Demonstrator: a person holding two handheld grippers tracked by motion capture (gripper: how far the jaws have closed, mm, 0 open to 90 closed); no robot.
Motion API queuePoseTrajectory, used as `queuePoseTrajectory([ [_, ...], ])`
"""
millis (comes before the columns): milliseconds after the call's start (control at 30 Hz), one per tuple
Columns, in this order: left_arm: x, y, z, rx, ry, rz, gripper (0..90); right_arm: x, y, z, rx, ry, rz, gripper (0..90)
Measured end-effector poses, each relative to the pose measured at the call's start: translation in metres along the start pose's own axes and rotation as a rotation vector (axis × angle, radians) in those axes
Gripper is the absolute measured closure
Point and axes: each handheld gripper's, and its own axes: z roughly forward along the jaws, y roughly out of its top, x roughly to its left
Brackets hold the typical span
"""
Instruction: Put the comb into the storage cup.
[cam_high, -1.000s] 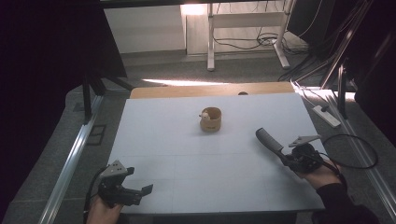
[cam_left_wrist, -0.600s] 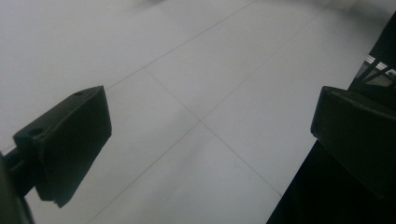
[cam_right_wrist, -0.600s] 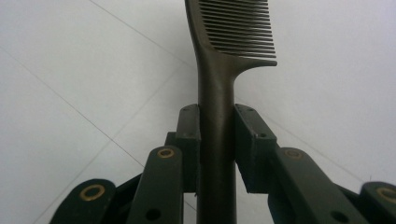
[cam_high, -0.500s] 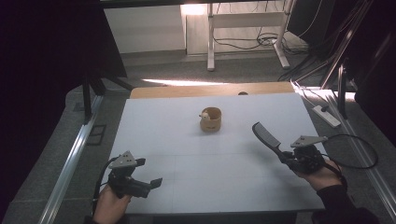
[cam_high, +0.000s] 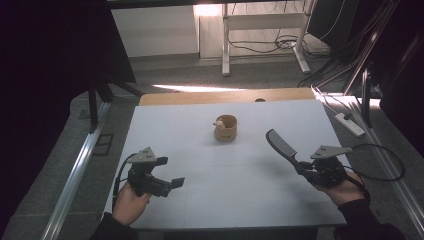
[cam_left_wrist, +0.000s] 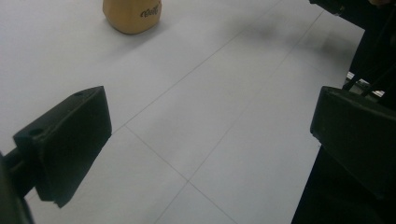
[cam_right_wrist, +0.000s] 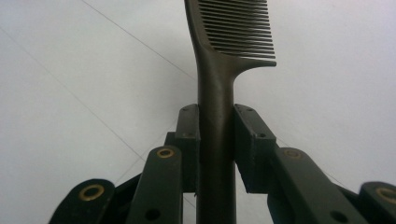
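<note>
Above the right side of the white table (cam_high: 200, 140), the dark comb (cam_high: 281, 145) is held clear of the surface, its handle pinched between the two pads of the right gripper (cam_right_wrist: 217, 135) and its toothed end slanting up and away toward the middle. The likely job is to carry it to the small tan cup (cam_high: 225, 128) standing near the centre: the grip sits low on the handle, so it should go slowly, line up over the cup's mouth, and come down without nudging the light cup over. The left gripper (cam_high: 170, 184) hovers over the near left part of the table, its jaws spread wide with nothing between them, and could steady the cup. Nothing lies between comb and cup, and the trailing cable (cam_high: 385, 165) hangs off to the right
</note>
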Motion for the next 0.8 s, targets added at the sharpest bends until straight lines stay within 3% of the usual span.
queuePoseTrajectory([
  [400,0.004,0.022,0.013,0.016,-0.033,0.001,0.0,0.01,0.005,-0.001,-0.038,0.024,-0.043,73.0],
  [667,0.0,0.035,0.023,0.026,-0.046,0.024,0.0,0.019,0.009,-0.002,-0.065,0.041,-0.077,73.0],
  [800,0.0,0.04,0.028,0.028,-0.077,0.025,0.0,0.023,0.011,-0.002,-0.076,0.047,-0.087,73.0],
])
